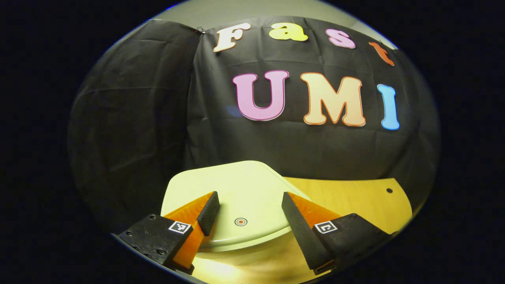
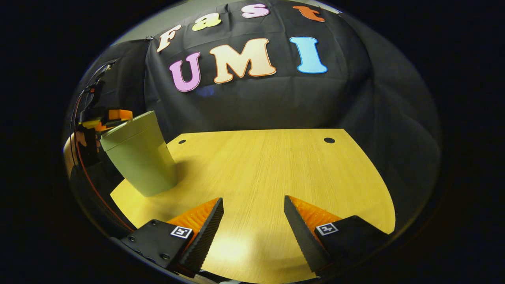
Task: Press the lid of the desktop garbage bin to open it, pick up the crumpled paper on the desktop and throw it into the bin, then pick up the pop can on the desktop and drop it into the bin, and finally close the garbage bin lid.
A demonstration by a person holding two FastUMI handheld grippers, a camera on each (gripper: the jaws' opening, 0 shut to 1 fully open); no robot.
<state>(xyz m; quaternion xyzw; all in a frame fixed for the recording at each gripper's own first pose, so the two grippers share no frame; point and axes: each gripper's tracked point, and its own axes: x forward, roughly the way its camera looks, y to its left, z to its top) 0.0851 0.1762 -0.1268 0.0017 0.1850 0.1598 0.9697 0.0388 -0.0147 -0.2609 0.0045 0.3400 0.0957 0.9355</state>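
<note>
Sitting on wood desk (image 2: 268,165) w/ black cloth (image 2: 252,102) behind: closed bin (image 2: 138,157); both claws wide open, empty

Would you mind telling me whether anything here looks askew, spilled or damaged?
Nothing stands out. The bin stands upright on the table with its lid down and flat. The left gripper hangs open above the lid, and the right gripper is open over bare tabletop.

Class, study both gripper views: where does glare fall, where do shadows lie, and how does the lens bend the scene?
Left gripper view: glare on the desktop below the bin lid. Right gripper view: a bright patch between the fingers; the garbage bin leans from fisheye distortion, its shadow falling to its right.
</note>
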